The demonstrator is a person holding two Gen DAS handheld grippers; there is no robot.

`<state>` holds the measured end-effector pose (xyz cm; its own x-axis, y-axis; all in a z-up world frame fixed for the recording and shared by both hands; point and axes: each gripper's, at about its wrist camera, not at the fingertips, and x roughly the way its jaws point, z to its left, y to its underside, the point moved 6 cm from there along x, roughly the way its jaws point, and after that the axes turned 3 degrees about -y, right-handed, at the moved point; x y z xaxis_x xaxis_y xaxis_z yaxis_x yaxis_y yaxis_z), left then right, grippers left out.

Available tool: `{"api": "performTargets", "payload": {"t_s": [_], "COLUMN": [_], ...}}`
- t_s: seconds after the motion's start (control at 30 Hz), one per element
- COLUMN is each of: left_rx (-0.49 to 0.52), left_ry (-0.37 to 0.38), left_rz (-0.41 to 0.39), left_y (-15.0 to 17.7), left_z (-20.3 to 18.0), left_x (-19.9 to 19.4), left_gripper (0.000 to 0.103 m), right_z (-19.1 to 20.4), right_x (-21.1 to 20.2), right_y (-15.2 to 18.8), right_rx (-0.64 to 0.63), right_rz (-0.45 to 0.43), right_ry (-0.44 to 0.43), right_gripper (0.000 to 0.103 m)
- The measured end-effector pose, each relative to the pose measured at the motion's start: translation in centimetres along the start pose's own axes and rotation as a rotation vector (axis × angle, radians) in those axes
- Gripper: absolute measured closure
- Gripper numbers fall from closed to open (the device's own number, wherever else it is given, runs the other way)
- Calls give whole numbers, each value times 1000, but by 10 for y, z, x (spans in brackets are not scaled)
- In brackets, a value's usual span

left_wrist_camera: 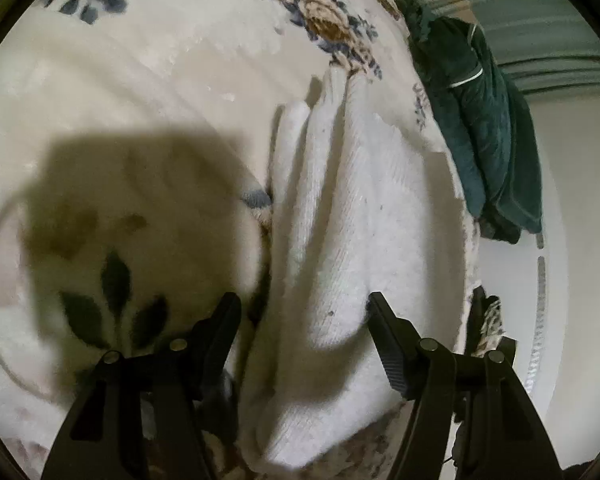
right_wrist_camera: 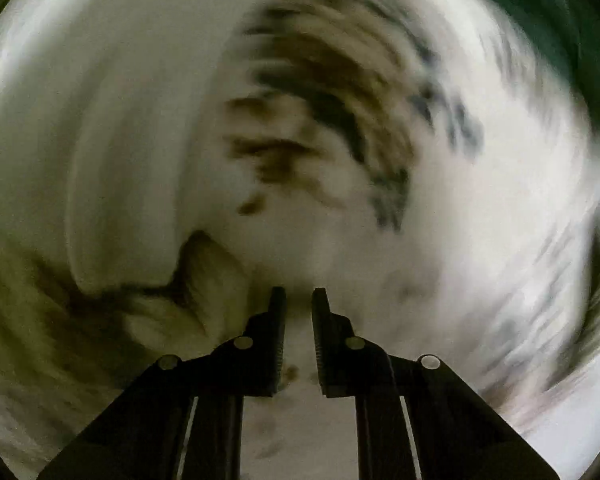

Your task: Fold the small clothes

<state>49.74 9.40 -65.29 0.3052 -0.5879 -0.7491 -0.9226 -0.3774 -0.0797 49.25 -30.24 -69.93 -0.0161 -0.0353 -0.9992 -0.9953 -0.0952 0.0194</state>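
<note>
Two tools, left tool (left_wrist_camera: 304, 300) spread over white garment (left_wrist_camera: 340, 208), floral blanket (left_wrist_camera: 180, 60)

right view: motion-blurred, floral blanket (right_wrist_camera: 340, 128) smeared | white garment (left_wrist_camera: 340, 220) near end cut off below

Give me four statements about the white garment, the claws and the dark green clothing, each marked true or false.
1. The left claw is open. True.
2. The white garment lies on a plain wooden table. False: it lies on a floral blanket.
3. The dark green clothing is between the left claw's fingers. False: it lies apart, at the blanket's edge.
4. The right wrist view is motion-blurred. True.
</note>
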Motion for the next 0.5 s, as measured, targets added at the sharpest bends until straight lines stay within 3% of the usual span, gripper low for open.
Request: {"api": "performTargets", "payload": {"t_s": [0.03,0.07,0.13,0.23,0.27,0.37,0.5], "left_rx": [-1,-3,-19,-64,-77,-85,-78], "left_ry": [8,19,56,124,142,186,216], "left_rz": [-4,-8,-8,17,34,78,103], "left_y": [-1,-1,-2,-8,-10,-18,-28], "left_z": [0,1,3,6,6,0,-11], "left_x": [-2,-3,-4,9,18,40,50], "left_gripper": [41,41,41,39,34,32,30], "right_z": [-17,-26,-38,-27,-18,25,61], "right_x": [-4,-7,-13,-10,-9,12,42], "right_y": [-9,-21,-39,-68,-71,-89,-105], "right_rx": [95,155,287,335,328,294,294], "right_rz": [8,10,-15,-25,-14,67,154], "right_ry": [-110,-219,-505,-810,-844,-984,-1041], "right_gripper": [77,53,27,25,25,24,9]}}
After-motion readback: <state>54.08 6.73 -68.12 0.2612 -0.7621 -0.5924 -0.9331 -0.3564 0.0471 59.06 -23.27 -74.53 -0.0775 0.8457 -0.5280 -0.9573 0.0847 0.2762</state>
